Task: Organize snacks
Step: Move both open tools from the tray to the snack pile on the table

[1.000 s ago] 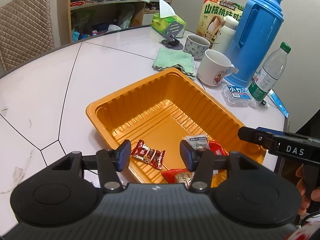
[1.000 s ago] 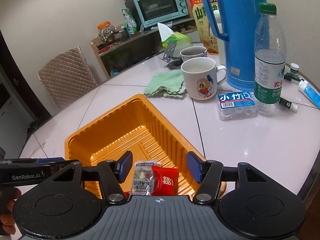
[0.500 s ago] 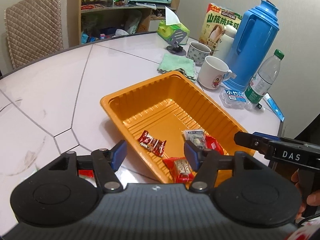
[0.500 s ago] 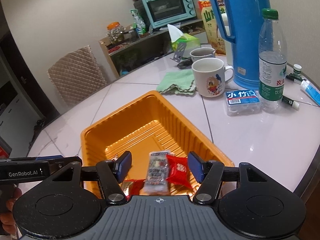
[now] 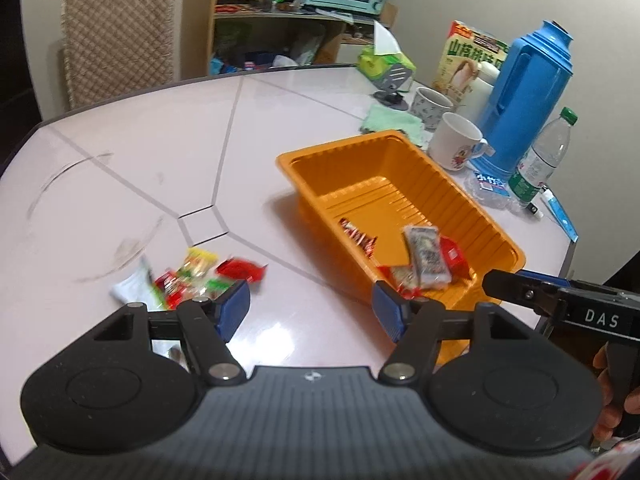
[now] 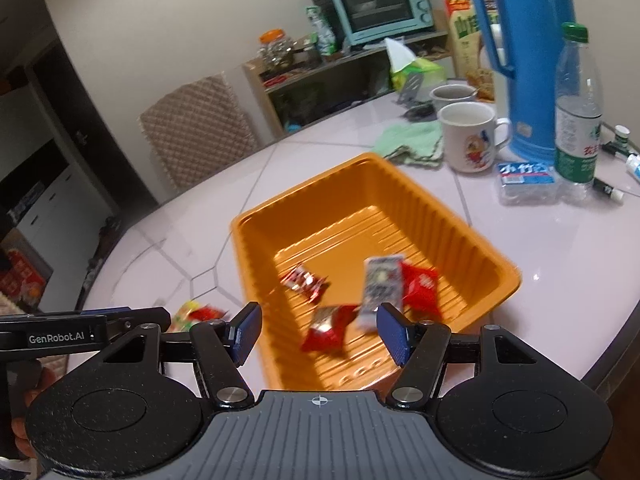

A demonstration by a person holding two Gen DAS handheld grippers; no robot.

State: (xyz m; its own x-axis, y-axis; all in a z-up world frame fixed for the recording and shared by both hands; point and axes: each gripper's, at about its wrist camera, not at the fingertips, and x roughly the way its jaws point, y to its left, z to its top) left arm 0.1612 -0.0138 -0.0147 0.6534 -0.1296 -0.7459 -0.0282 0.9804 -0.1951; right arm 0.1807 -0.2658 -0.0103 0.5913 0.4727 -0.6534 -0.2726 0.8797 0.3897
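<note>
The loose snack pile (image 5: 188, 276) lies on the tabletop (image 5: 160, 168) just ahead of the left hand-held gripper (image 5: 310, 312), whose empty jaws are opening, nearer than the right hand-held gripper (image 6: 320, 330), spread and empty over the orange tray (image 6: 440, 208).

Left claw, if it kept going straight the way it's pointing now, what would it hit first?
Probably bare table: the left claw, jaws opening and empty, aims between the loose snack pile and orange tray. Depth is uncertain.
</note>
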